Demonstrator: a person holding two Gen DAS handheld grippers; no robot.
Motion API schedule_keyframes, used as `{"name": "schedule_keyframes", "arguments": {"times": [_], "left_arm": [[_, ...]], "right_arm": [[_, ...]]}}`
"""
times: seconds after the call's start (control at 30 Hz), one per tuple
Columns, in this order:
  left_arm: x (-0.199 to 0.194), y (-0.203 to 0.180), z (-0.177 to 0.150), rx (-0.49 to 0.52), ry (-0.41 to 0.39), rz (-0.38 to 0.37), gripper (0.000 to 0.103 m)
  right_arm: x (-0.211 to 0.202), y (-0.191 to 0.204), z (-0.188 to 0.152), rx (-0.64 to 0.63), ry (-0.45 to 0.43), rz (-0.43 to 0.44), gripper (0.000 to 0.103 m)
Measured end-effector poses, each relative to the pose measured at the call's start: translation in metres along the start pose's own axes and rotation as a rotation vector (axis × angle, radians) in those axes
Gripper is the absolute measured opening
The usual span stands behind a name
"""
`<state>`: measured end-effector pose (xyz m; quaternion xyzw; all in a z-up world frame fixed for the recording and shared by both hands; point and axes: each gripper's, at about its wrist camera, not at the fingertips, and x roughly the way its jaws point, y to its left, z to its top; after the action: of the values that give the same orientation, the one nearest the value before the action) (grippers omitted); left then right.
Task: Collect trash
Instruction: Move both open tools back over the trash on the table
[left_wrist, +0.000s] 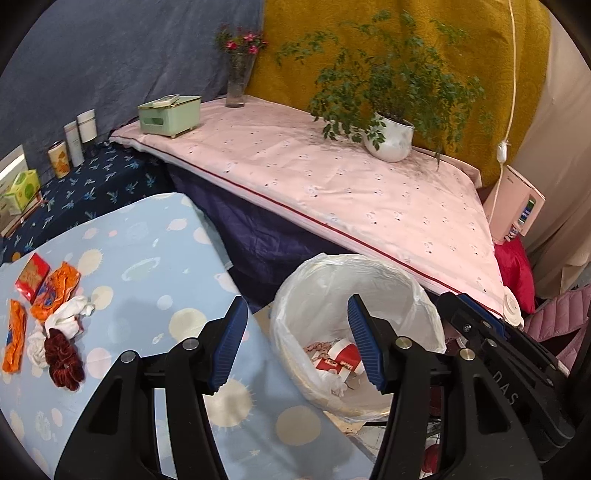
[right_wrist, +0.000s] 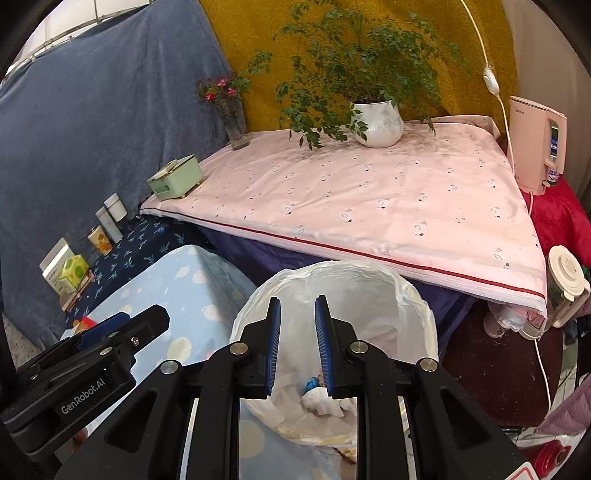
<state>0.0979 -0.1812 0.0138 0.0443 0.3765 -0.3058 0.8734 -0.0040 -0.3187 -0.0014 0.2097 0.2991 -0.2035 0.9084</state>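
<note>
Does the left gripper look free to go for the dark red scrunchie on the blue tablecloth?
Probably yes: the left gripper is open and empty, and the scrunchie lies exposed, touching only white tissues.

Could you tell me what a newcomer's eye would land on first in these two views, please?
Probably the white-lined trash bin front and centre, with both grippers, left and right, open and empty above it. Next, the bright orange wrappers and crumpled white tissues on the light blue tablecloth at left, then the leafy potted plant on the pink-covered table behind.
</note>
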Motion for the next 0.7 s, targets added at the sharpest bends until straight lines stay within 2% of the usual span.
{"name": "schedule_keyframes", "arguments": {"times": [0.13, 0.33, 0.6, 0.7], "left_arm": [[-0.004, 0.022, -0.005, -0.043, -0.003, 0.027, 0.054], [-0.011, 0.059, -0.015, -0.106, -0.008, 0.083, 0.059], [-0.022, 0.115, -0.027, -0.197, -0.011, 0.15, 0.06], [-0.026, 0.135, -0.034, -0.226, -0.012, 0.177, 0.062]], "right_arm": [[0.001, 0.015, -0.003, -0.029, 0.006, 0.011, 0.024], [0.007, 0.045, -0.011, -0.079, 0.027, 0.041, 0.024], [0.017, 0.092, -0.024, -0.163, 0.062, 0.089, 0.024], [0.02, 0.11, -0.029, -0.188, 0.072, 0.107, 0.028]]}}
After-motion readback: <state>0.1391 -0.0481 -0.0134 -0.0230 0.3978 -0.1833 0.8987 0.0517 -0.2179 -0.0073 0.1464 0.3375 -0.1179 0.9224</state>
